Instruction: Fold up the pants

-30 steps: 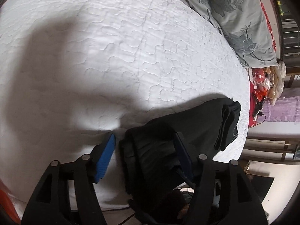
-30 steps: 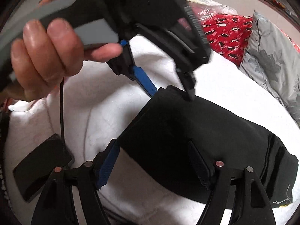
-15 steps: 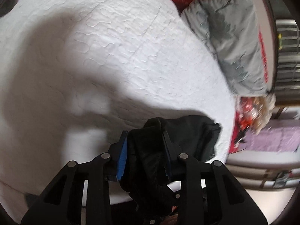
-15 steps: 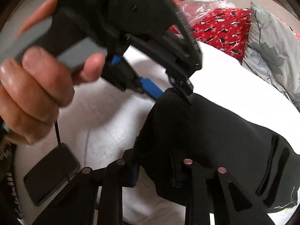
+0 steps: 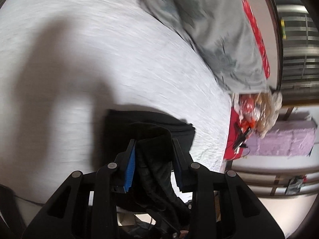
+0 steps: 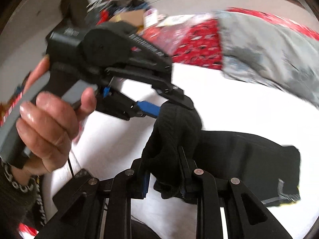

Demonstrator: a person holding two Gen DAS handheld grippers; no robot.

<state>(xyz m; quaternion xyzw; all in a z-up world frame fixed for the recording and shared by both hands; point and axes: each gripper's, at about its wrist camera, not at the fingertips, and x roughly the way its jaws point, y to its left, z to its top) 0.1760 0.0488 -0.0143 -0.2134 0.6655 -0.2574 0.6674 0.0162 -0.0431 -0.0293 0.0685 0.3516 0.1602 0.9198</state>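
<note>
The left gripper (image 5: 153, 155) is clenched on a bunched edge of the black pants (image 5: 151, 127); the right gripper (image 6: 163, 165) pinches the same edge. Past the fingers, the pants lie on the white bedspread (image 5: 99, 49), a grey pillow (image 5: 215, 29) beyond.

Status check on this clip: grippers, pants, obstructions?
Left hand-held gripper, right hand-held gripper: both shut on black pants. Pants bunched, lifting off white quilt. Nothing obstructing.
</note>
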